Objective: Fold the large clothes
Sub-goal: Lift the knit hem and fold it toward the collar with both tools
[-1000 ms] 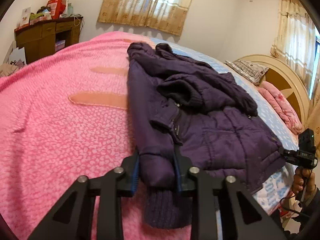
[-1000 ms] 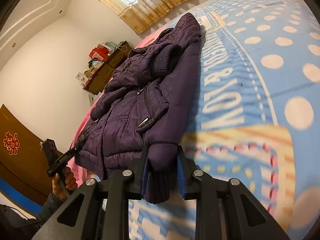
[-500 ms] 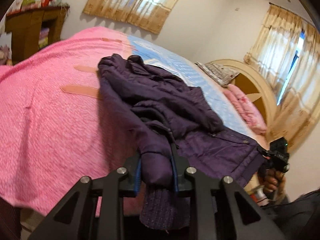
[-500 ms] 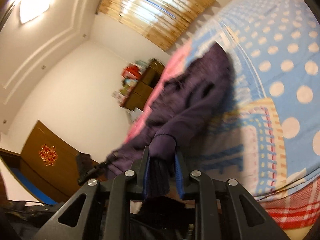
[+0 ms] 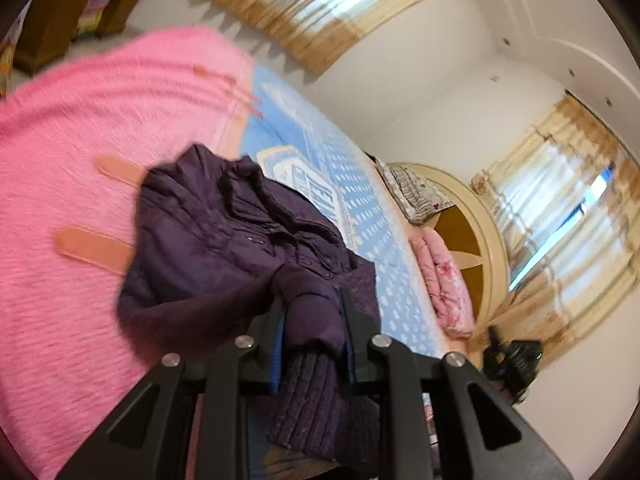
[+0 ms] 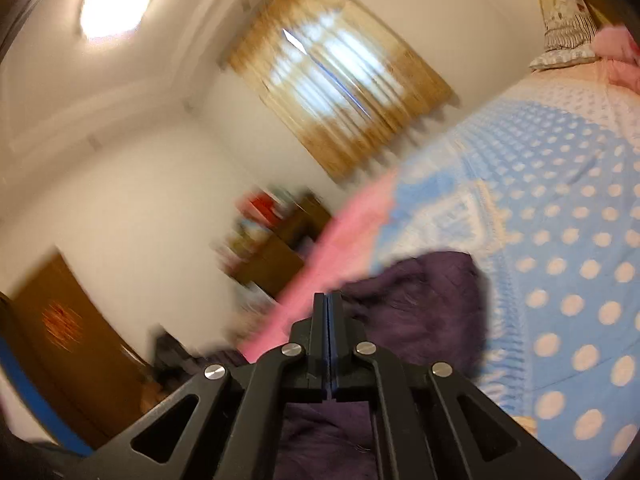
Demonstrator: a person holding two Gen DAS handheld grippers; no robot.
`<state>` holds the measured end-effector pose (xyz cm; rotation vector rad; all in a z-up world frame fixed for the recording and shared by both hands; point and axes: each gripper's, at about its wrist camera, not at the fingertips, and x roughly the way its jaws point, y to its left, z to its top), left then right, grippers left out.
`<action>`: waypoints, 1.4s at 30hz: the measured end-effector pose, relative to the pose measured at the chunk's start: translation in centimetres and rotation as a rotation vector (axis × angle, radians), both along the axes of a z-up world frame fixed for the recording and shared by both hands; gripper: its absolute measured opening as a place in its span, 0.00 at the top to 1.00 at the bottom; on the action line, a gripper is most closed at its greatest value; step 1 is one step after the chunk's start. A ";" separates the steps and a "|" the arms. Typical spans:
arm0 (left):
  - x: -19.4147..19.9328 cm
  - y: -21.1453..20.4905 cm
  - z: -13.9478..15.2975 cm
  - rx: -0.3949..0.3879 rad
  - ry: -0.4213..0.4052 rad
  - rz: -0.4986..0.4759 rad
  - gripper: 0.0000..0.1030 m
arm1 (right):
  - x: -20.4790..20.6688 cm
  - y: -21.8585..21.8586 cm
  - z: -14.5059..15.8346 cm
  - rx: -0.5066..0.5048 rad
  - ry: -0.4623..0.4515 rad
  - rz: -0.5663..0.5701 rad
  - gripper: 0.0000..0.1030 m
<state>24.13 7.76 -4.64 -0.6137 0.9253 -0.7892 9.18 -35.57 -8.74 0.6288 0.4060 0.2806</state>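
A dark purple padded jacket [image 5: 224,248] lies bunched on a bed, straddling the line where a pink blanket [image 5: 60,168] meets a blue dotted quilt [image 5: 360,208]. Its collar end points away, towards a curtained window [image 5: 320,4].

The left gripper [image 5: 312,320] pinches one sleeve just above its ribbed cuff [image 5: 312,396]; the cuff hangs below the jaws, and the sleeve runs up from them into the jacket body, lifted clear of the bed.

The right gripper [image 6: 328,308] has just been closing, and its jaws are now pressed flat together with nothing between them. In its blurred view the jacket sits just behind and under the fingers, and no sleeve or cuff is in the grip — it seems the cloth slipped out or was never caught.

Judgement on the step: this looks like a two-handed lift to spread the jacket before folding, with only one side held. To do it well, the right gripper should spread again, find the other cuff, and bite above the ribbing, where the padding gives the pads something to hold. Both sleeves should then rise together and level, so the heavy body hangs evenly. Lifting on the left alone risks twisting the jacket or dragging it off the bed edge.

A wooden cabinet [image 6: 276,256] stands by the far wall, well clear of the work.
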 end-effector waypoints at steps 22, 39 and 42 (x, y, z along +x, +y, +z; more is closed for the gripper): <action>-3.7 0.4 -0.7 0.059 -0.097 0.014 0.77 | -7.4 9.1 -17.9 0.260 0.437 0.369 0.76; 13.3 -2.0 -0.2 0.006 0.049 0.067 0.77 | 16.5 -3.1 -3.8 0.382 0.141 0.044 0.78; 18.3 -3.1 -4.2 0.071 0.162 0.105 0.68 | 23.3 -5.4 -7.0 0.355 0.270 -0.009 0.78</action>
